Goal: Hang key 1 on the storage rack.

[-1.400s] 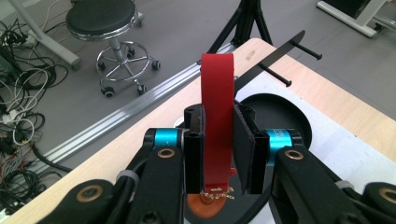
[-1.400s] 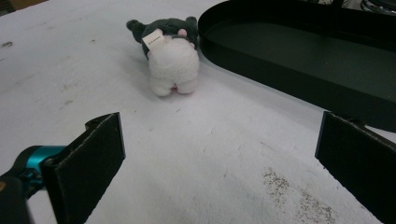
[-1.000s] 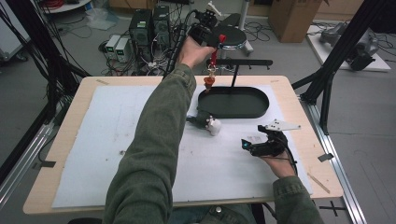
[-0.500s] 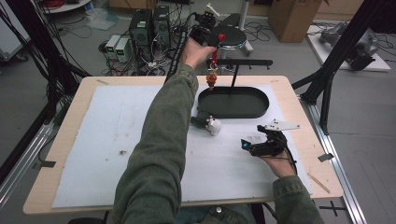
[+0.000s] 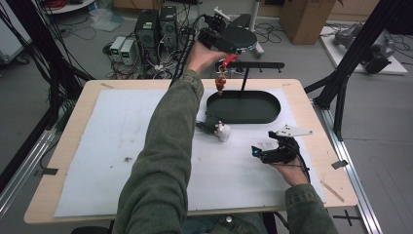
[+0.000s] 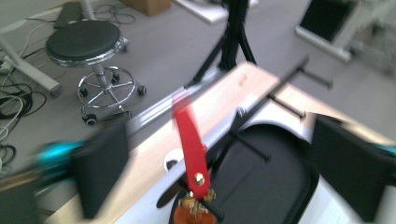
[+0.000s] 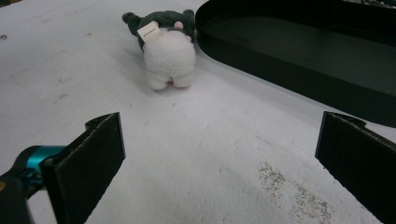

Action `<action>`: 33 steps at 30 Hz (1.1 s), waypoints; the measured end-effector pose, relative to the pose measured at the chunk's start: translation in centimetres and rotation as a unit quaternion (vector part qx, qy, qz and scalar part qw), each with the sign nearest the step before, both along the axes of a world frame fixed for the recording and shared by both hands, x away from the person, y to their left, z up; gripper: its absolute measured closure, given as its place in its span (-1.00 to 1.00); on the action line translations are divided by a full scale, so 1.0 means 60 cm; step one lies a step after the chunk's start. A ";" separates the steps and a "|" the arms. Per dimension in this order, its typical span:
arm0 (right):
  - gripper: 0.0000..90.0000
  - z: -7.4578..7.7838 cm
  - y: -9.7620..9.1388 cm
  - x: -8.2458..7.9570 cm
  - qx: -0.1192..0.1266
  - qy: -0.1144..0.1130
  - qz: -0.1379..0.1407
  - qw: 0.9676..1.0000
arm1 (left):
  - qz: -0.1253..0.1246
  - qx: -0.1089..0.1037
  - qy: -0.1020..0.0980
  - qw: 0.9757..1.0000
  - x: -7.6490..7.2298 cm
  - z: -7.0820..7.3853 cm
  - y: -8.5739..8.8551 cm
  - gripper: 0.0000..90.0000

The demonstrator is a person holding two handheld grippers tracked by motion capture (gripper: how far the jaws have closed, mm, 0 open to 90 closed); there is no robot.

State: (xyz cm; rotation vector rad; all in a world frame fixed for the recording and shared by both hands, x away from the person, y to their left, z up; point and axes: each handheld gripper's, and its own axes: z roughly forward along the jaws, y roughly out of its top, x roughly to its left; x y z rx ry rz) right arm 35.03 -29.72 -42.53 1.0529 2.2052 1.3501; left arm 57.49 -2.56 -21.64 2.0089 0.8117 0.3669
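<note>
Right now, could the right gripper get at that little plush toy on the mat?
Probably yes. The right gripper rests with its jaws open and facing the plush toy, and bare white mat lies between them.

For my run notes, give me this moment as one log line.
left tongs: just opened, red strap charm hanging on black rack bar, unpressed | right tongs: open, resting on white mat | grey-white plush toy: beside black oval tray

Round stool (image 6: pixel 84 42), computer boxes (image 5: pixel 156 27) and cardboard box (image 5: pixel 299 12) beyond the table.
</note>
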 end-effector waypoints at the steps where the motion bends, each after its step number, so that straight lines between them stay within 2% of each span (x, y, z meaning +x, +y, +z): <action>1: -0.99 0.000 0.000 0.001 -0.001 -0.003 0.000 1.000 | -0.013 0.001 0.004 1.000 -0.001 -0.003 0.001 -0.96; 3: -0.99 0.000 0.001 0.000 -0.002 0.000 0.001 1.000 | -0.020 0.008 0.003 1.000 -0.006 -0.009 0.001 -0.96; 4: -0.99 0.000 0.001 0.000 -0.002 0.001 0.001 1.000 | -0.023 0.010 -0.005 1.000 -0.010 -0.013 0.003 -0.96; 8: -0.99 0.000 0.000 0.000 -0.004 -0.001 -0.001 1.000 | -0.023 -0.009 -0.009 1.000 -0.019 -0.030 0.015 -0.96; 10: -0.99 -0.001 -0.001 0.001 -0.004 -0.002 -0.001 1.000 | -0.022 -0.005 -0.004 1.000 -0.023 -0.039 0.022 -0.96; 18: -0.99 -0.002 0.000 0.003 -0.011 -0.001 0.000 1.000 | -0.029 -0.016 0.005 0.999 -0.039 -0.070 0.048 -0.96; 22: -0.99 -0.003 0.001 0.002 -0.010 0.001 -0.001 1.000 | -0.028 -0.011 0.006 1.000 -0.046 -0.084 0.060 -0.96; 33: -0.99 -0.003 -0.001 0.002 -0.014 0.001 -0.003 1.000 | -0.018 -0.019 0.011 1.000 -0.068 -0.100 0.096 -0.96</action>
